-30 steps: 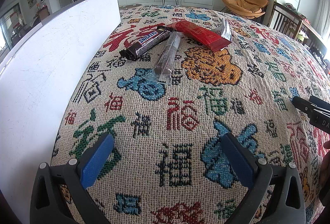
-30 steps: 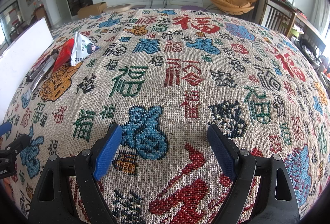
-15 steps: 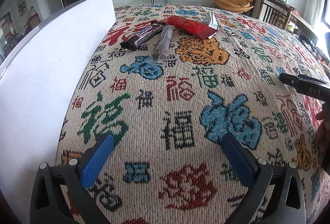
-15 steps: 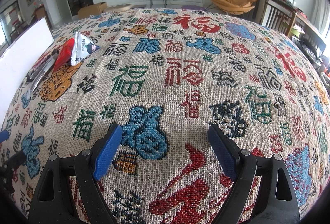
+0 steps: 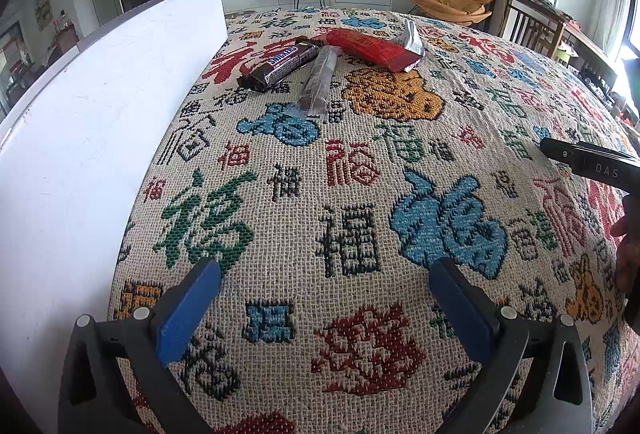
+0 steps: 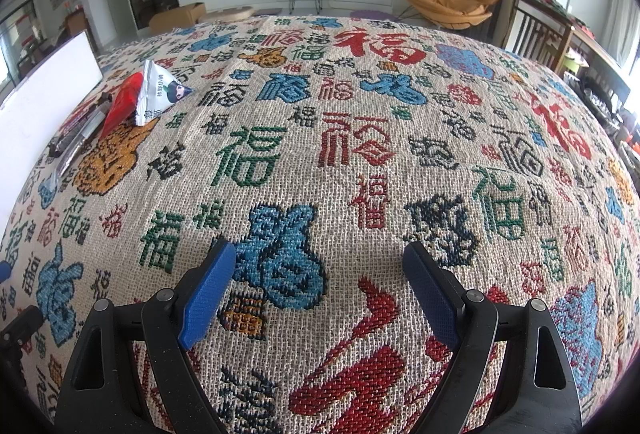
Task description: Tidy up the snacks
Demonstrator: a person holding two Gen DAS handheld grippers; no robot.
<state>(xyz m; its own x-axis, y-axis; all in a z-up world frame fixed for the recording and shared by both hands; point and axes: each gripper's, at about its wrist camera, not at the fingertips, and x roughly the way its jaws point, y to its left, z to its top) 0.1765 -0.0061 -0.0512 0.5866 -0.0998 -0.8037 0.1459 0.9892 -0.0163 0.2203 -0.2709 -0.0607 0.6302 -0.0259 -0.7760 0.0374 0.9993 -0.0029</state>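
Four snacks lie together on the patterned cloth far ahead of my left gripper (image 5: pixel 324 274), which is open and holds nothing. They are a brown Snickers bar (image 5: pixel 280 68), a dark bar in clear wrap (image 5: pixel 318 80), a red packet (image 5: pixel 372 48) and a silver packet (image 5: pixel 410 38) behind it. In the right wrist view the red packet (image 6: pixel 120 106) and silver packet (image 6: pixel 160 94) sit far off at the upper left. My right gripper (image 6: pixel 320 258) hovers open over bare cloth. One of its black fingers (image 5: pixel 588 164) reaches into the left wrist view from the right.
A tall white panel (image 5: pixel 100 114) runs along the left side of the table, close beside the Snickers bar. The woven cloth (image 6: pixel 360 154) covers the whole table. Chairs (image 6: pixel 536 42) stand past the right edge.
My left gripper has drawn back toward the near edge, so the snacks now lie farther ahead. The right gripper has stayed where it was. Both remain open.
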